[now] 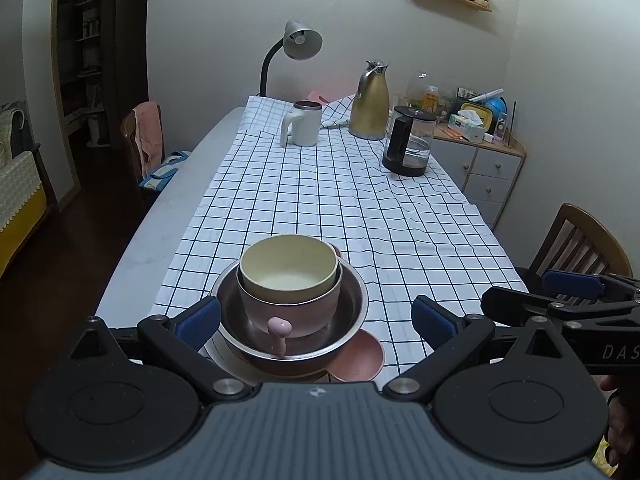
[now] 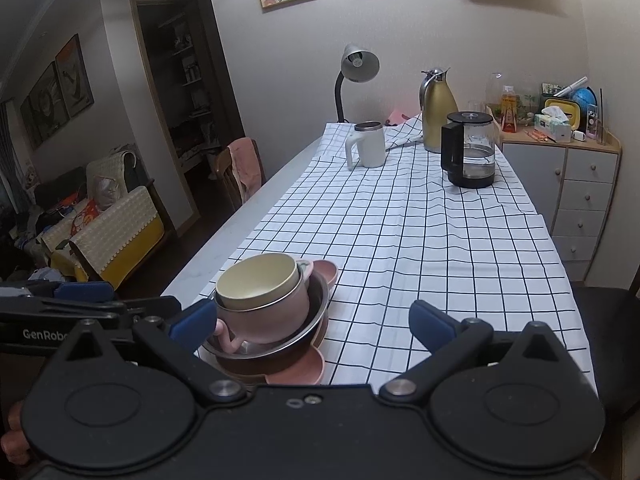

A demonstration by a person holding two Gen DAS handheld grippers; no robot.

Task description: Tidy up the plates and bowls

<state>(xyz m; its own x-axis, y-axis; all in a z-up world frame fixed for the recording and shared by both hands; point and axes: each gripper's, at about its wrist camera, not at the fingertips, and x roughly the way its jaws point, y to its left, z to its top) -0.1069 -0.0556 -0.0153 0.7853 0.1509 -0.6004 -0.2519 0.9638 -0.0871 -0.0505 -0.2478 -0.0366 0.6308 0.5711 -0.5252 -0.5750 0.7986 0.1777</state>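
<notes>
Both grippers hover wide open and empty over the near end of the desk (image 1: 132,248), which is covered by one checked cloth (image 1: 360,216). The left gripper (image 1: 316,322) has its two blue-padded fingers spread to either side of a single stack of dishes, touching none of them. In that stack one cream bowl (image 1: 288,264) sits inside one pink bowl with a knob handle (image 1: 292,312), which sits inside one steel bowl (image 1: 352,320), and under these lies one pink plate with round lobes (image 1: 360,356); whether a further plate lies beneath cannot be told. From the right gripper (image 2: 314,324) the same stack lies ahead and to the left, just beside its left finger (image 2: 192,322), while its right finger hangs over bare cloth. The right gripper shows at the right edge of the left wrist view, near the left gripper. Far ahead of both stand one white mug (image 1: 302,124), one gold jug (image 1: 370,102), one glass kettle (image 1: 408,142) and one desk lamp (image 1: 298,46). Two wooden chairs are in the left wrist view.
</notes>
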